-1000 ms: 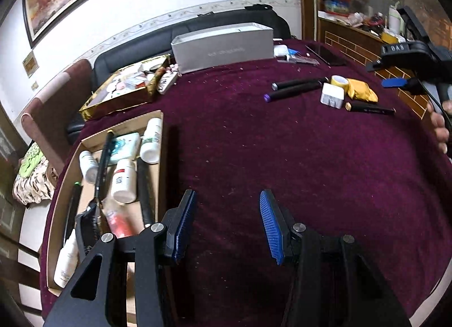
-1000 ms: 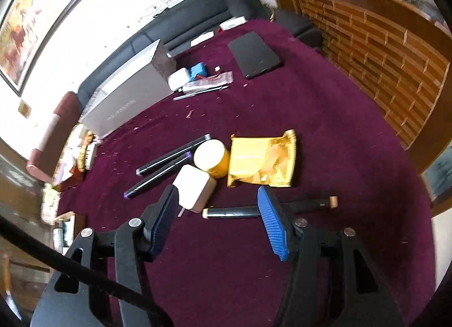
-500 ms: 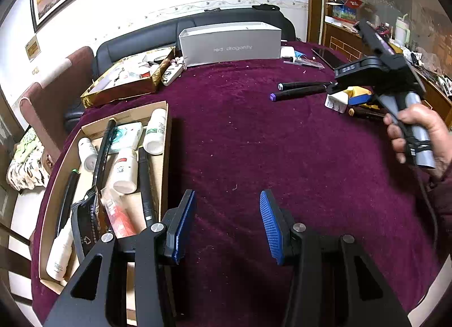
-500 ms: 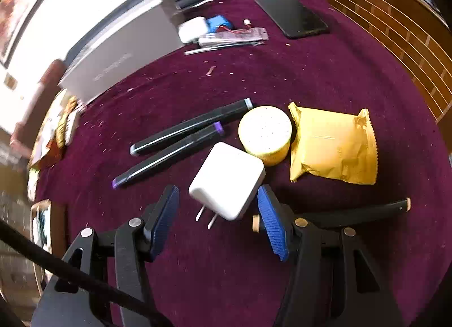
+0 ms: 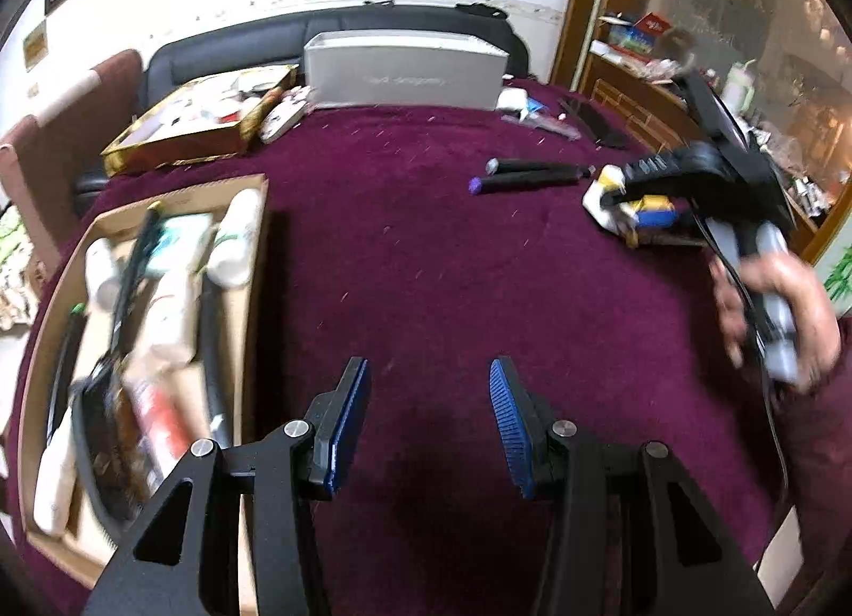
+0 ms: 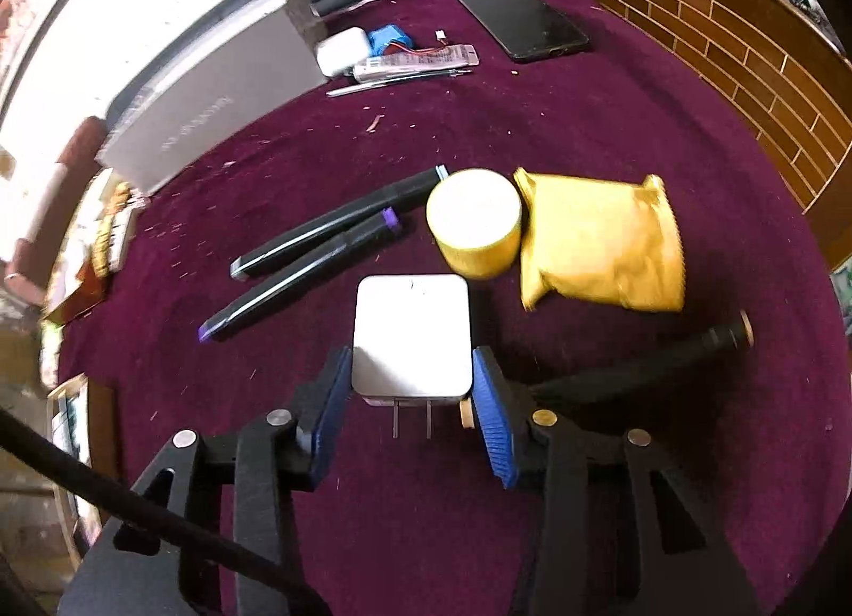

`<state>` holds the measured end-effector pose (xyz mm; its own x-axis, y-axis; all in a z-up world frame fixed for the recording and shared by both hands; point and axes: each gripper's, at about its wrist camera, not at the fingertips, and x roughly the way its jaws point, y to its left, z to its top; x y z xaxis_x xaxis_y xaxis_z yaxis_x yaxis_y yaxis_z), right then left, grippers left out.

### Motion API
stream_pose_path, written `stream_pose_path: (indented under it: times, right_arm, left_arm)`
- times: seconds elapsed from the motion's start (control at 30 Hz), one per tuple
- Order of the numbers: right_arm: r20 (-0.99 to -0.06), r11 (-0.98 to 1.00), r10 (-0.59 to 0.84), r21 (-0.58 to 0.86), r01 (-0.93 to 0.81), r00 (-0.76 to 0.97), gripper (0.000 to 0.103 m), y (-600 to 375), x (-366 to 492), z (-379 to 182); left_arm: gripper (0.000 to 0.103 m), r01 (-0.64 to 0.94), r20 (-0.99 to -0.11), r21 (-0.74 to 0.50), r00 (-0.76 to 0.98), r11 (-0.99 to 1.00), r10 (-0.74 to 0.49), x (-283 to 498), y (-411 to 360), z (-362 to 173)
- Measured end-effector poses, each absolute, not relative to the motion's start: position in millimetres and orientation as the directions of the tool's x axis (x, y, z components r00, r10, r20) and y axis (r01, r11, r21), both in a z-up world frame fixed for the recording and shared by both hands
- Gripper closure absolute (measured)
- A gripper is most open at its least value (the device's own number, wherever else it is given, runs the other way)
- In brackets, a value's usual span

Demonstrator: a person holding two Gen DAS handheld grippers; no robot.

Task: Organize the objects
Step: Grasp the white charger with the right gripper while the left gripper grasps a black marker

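Note:
A white plug adapter [image 6: 411, 334] lies on the maroon tablecloth, prongs toward me. My right gripper [image 6: 411, 389] is open, its blue pads on either side of the adapter's near end. Beyond it lie two black markers [image 6: 319, 254], a yellow tape roll [image 6: 474, 224], a yellow packet [image 6: 601, 243] and a black pen [image 6: 639, 360]. My left gripper [image 5: 428, 419] is open and empty over bare cloth. A cardboard tray [image 5: 250, 307] with bottles and tubes lies to its left. The right gripper [image 5: 617, 195] also shows in the left wrist view.
A grey box [image 5: 404, 70] stands at the table's far side, with a gold tray [image 5: 181, 147] of items left of it. A black phone [image 6: 522, 22], a white case [image 6: 343, 49] and a blue battery [image 6: 391, 38] lie at the back. A brick-patterned cabinet [image 6: 745, 41] stands on the right.
My right gripper has moved down and forward so that the adapter now sits between its pads. My left gripper stays open and has shifted slightly over the cloth.

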<state>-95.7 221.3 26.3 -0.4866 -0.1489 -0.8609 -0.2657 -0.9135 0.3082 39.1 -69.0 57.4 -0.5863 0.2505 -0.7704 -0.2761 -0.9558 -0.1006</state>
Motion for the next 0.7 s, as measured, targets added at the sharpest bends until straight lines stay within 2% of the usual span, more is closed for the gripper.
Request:
stream_pose_path:
  times: [0.27,0.37,0.5,0.7]
  right_arm:
    - [-0.784,-0.866,-0.281,0.456,-0.206,-0.553,0.060,242,-35,20]
    - [-0.738,-0.835,-0.324,0.517,-0.188,-0.592,0.060,248,-29,15]
    - [-0.692,-0.819,-0.339,0.551,-0.162,-0.637,0.060,255,-30,15]
    - [-0.631,-0.785,-0.369,0.604,-0.135,-0.683,0.060,267,-33,15]
  left_arm:
    - [0.062,-0.355,-0.756,-0.053,-0.596,-0.933,0.270,-52,-19,55]
    - [0.062,-0.412,-0.747,0.016,-0.610,-0.911,0.263,-79,6,51]
    - [0.062,-0.472,-0.773,0.076,-0.585,-0.878,0.247,-114,33,38]
    - [0.062,-0.535,-0.813,0.087,-0.525,-0.841,0.250,-146,50,12]
